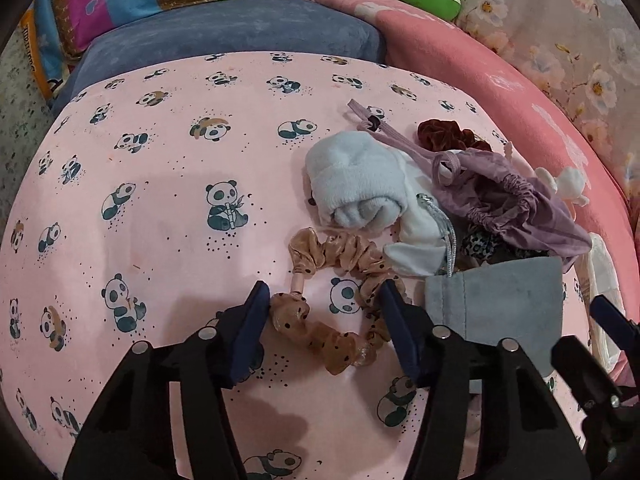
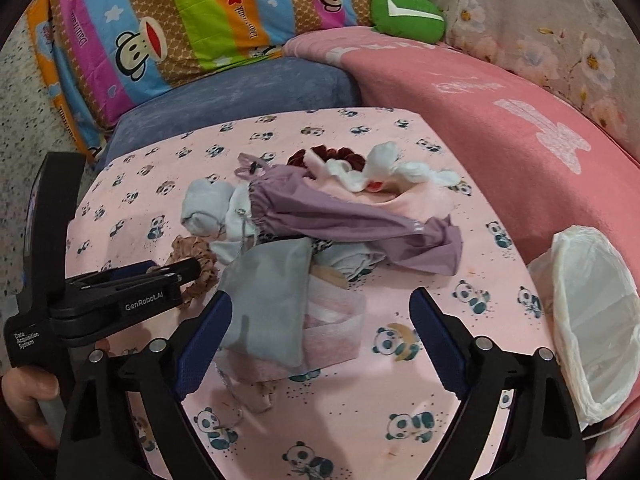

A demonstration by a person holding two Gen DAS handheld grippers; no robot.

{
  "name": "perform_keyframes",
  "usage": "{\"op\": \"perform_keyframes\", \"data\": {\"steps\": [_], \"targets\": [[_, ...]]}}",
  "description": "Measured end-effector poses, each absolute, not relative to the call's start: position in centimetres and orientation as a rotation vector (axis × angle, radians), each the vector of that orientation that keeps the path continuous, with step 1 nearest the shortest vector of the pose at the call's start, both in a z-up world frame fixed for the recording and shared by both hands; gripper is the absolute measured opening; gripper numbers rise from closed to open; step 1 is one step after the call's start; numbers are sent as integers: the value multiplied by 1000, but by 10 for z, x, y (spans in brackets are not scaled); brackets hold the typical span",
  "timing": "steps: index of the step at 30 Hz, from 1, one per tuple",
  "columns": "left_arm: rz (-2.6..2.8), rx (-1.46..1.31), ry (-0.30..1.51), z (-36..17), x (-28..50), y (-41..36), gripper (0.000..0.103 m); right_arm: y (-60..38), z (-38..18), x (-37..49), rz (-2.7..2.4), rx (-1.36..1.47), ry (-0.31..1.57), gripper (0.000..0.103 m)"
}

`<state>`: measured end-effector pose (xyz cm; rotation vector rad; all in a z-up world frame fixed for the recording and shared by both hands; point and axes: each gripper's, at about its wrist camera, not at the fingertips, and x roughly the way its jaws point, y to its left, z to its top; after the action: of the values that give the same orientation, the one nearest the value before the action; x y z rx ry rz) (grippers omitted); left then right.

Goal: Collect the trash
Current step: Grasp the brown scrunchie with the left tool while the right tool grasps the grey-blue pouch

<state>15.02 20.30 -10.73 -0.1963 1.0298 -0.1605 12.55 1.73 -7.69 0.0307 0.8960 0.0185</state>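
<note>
A pile of small items lies on the pink panda-print cloth [image 1: 160, 208]. A tan dotted scrunchie [image 1: 340, 292] lies flat between the fingers of my open left gripper [image 1: 324, 312], with the jaws on either side of it and not closed. Beside it are a rolled grey sock [image 1: 352, 184], a purple garment [image 2: 340, 216], a dark red scrunchie [image 1: 444, 132] and a grey pouch [image 2: 268, 300]. My right gripper [image 2: 320, 328] is open over the grey pouch and a pink wrapper [image 2: 336, 328]. A white trash bag [image 2: 596, 320] stands open at the right.
A blue cushion [image 2: 240, 92], a striped cartoon pillow [image 2: 180, 20] and a green plush [image 2: 408, 12] lie behind the cloth. A pink blanket [image 2: 500, 112] runs along the right side. White crumpled tissue [image 2: 384, 164] sits at the far end of the pile.
</note>
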Motion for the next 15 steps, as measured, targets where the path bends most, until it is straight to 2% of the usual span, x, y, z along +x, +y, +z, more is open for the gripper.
{"op": "perform_keyframes", "data": {"steps": [4,5,6,7,9,11,15], "targets": [[-195,-214,1038,-107,150,208,23,29,-90,130,46,25,939,64],[-200,-218,1041,-107,150,208,18,29,-93,130,51,25,949,56],[-203,-221,1042,-107,149,209,15,31,-96,130,62,29,962,45],[-206,-223,1043,-106,148,211,14,32,-98,130,73,35,970,40],[-205,-225,1035,-103,144,214,12,34,-99,129,83,35,973,19],[-204,-226,1021,-97,144,213,12,35,-96,127,88,33,961,7],[-209,-221,983,-78,139,211,11,33,-79,121,104,41,917,6]]}}
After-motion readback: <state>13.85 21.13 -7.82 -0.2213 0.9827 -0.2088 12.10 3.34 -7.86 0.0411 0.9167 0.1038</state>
